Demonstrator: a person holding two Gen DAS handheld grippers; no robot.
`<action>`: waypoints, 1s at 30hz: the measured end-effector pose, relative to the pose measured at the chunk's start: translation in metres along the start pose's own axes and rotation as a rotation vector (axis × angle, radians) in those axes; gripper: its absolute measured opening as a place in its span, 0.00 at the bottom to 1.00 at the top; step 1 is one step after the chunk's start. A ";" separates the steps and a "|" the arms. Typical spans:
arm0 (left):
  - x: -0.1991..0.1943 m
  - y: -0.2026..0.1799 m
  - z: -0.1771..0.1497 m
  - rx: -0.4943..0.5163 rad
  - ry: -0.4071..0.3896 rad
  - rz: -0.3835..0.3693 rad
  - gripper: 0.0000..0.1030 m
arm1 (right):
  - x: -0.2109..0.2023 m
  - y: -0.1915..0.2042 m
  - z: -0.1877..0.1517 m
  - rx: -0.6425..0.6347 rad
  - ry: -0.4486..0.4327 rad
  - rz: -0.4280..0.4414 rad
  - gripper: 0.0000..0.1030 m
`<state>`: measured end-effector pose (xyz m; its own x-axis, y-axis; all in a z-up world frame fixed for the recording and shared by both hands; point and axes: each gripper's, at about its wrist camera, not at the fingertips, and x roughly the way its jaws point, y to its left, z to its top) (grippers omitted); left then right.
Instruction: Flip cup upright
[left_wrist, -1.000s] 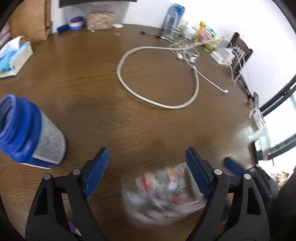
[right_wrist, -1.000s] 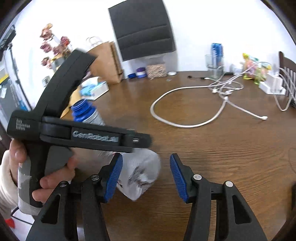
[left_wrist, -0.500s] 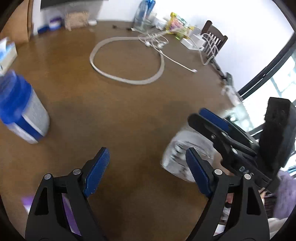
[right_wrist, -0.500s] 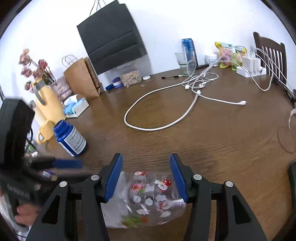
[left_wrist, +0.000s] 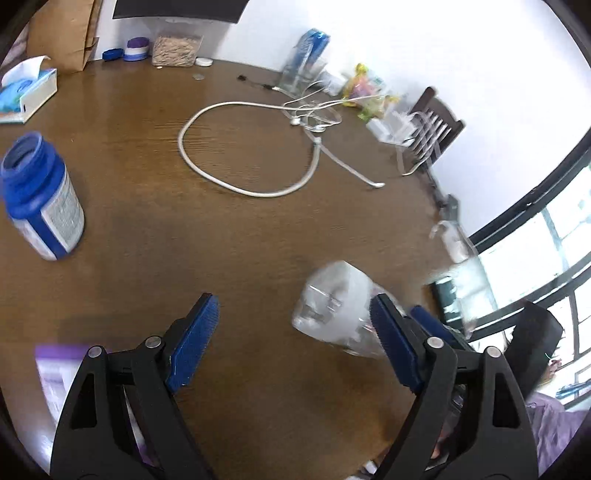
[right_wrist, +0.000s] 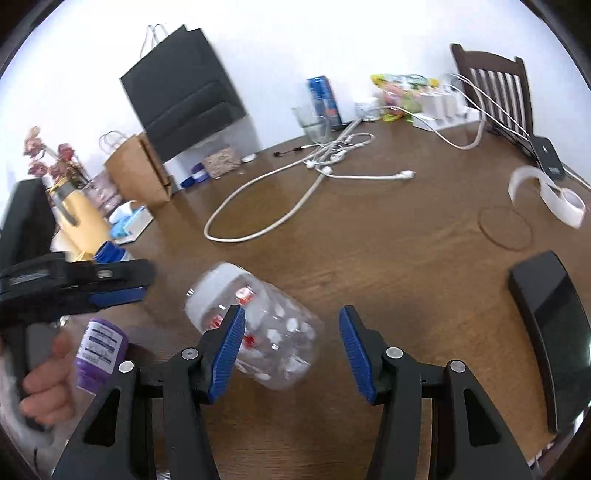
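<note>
cup (right_wrist: 258, 325): 1, tilted | left gripper (left_wrist: 295, 341): spread, empty | right gripper (right_wrist: 291, 349): spread, empty | blue bottle (left_wrist: 38, 199): 1

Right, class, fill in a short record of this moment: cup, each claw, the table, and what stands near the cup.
cup: clear printed cup, tilted, not upright
right claw: open, left pad against the cup
left claw: open, holding nothing
table: brown wood
nearby: purple bottle, blue-capped bottle, white cable loop
task status: cup not yet upright
</note>
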<state>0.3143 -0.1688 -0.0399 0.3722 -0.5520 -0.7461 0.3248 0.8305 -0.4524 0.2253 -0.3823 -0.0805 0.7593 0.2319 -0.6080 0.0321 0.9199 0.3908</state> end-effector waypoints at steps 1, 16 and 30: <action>0.004 -0.006 -0.007 0.022 0.031 -0.004 0.80 | 0.002 -0.002 0.000 0.019 0.001 0.013 0.56; 0.037 0.015 0.002 -0.116 0.117 -0.034 0.60 | -0.006 0.015 -0.008 -0.041 0.040 0.172 0.53; 0.057 -0.016 -0.007 -0.149 0.214 -0.084 0.65 | 0.025 -0.009 -0.002 -0.063 0.070 0.017 0.53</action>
<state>0.3244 -0.2133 -0.0784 0.1516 -0.6047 -0.7819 0.2093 0.7928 -0.5725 0.2426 -0.3846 -0.1008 0.7117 0.2676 -0.6495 -0.0236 0.9332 0.3586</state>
